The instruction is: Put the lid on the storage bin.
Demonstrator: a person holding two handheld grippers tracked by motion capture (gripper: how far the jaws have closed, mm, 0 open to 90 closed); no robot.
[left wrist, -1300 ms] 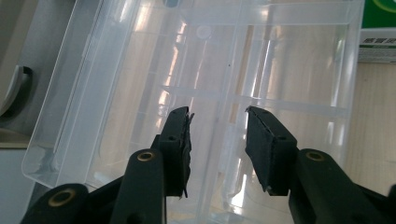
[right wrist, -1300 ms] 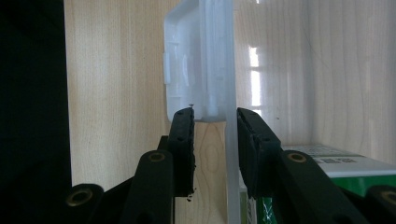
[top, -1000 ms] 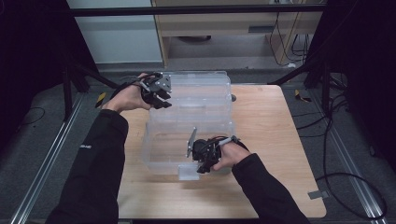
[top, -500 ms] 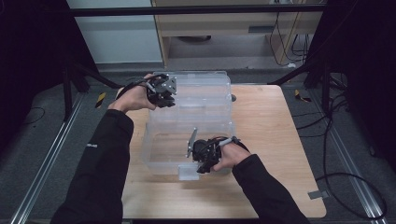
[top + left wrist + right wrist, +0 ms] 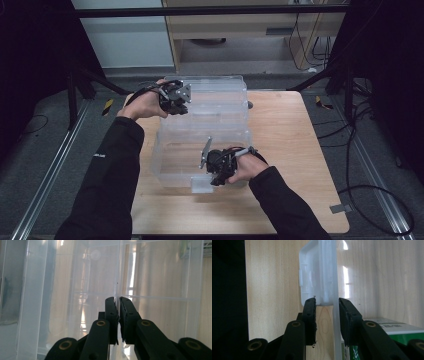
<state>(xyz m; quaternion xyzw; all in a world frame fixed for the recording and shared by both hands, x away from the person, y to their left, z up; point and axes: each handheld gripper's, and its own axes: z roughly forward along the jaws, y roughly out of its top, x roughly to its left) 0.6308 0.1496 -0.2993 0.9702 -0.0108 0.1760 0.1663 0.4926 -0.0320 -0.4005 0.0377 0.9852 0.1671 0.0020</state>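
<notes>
While the clear plastic storage box (image 5: 205,135) sits mid-table (image 5: 295,150), the left gripper (image 5: 176,98) has just been closing and now pinches the box's thin far-left wall (image 5: 117,277). Right gripper (image 5: 216,167) clamps the near rim beside its white latch (image 5: 315,272). A green-labelled carton (image 5: 384,327) lies inside.

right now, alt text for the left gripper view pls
The left gripper has just been closing its two black jaws on a thin upright edge of a clear plastic storage box, which sits pinched between them. Pale wood shows through the box's see-through walls.
</notes>
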